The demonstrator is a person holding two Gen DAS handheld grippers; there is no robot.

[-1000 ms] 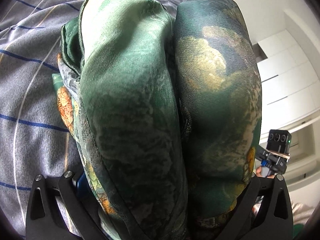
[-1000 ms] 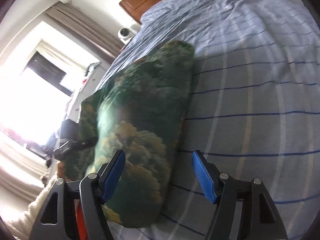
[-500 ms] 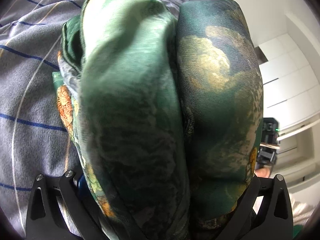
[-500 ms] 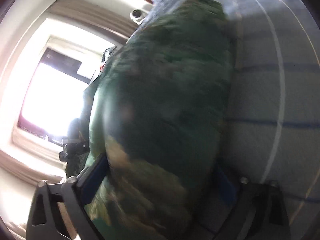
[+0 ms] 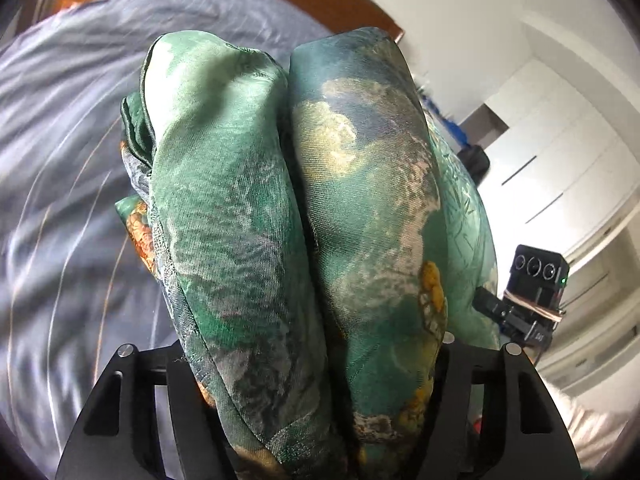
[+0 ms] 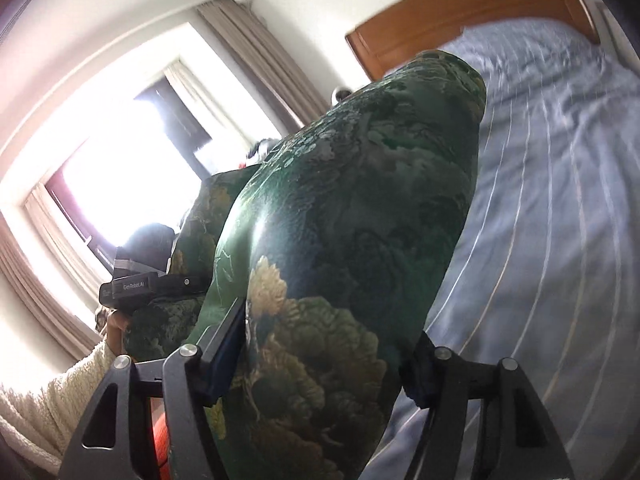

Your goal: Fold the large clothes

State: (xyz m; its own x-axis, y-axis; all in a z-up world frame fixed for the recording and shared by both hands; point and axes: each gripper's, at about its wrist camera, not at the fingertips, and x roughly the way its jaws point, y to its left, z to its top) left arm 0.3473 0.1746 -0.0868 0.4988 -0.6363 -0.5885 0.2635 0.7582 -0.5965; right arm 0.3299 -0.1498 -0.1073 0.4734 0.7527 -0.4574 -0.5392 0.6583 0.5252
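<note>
A folded bundle of green satin garment (image 5: 240, 200) with gold and orange print fills the left wrist view. It sits between the fingers of my left gripper (image 5: 312, 360), whose jaws are closing and squeeze it from both sides. In the right wrist view the other end of the same garment (image 6: 360, 200) is held between the blue pads (image 6: 228, 340) of my right gripper (image 6: 324, 352), also closing on it. The bundle hangs above the bed. Each gripper shows in the other's view: the right one (image 5: 532, 292), the left one (image 6: 140, 288).
Below lies a bed with a grey-blue striped cover (image 6: 560, 200) (image 5: 60, 160) and a wooden headboard (image 6: 460, 20). A bright window with curtains (image 6: 120, 152) is at the left. White wardrobe doors (image 5: 560, 140) stand at the right. A cream fleece sleeve (image 6: 48, 392) reaches to the left gripper.
Both grippers have risen and lifted the bundle off the bed. The right gripper, open beside the bundle before, now has it between its pads. The left jaws have narrowed on it.
</note>
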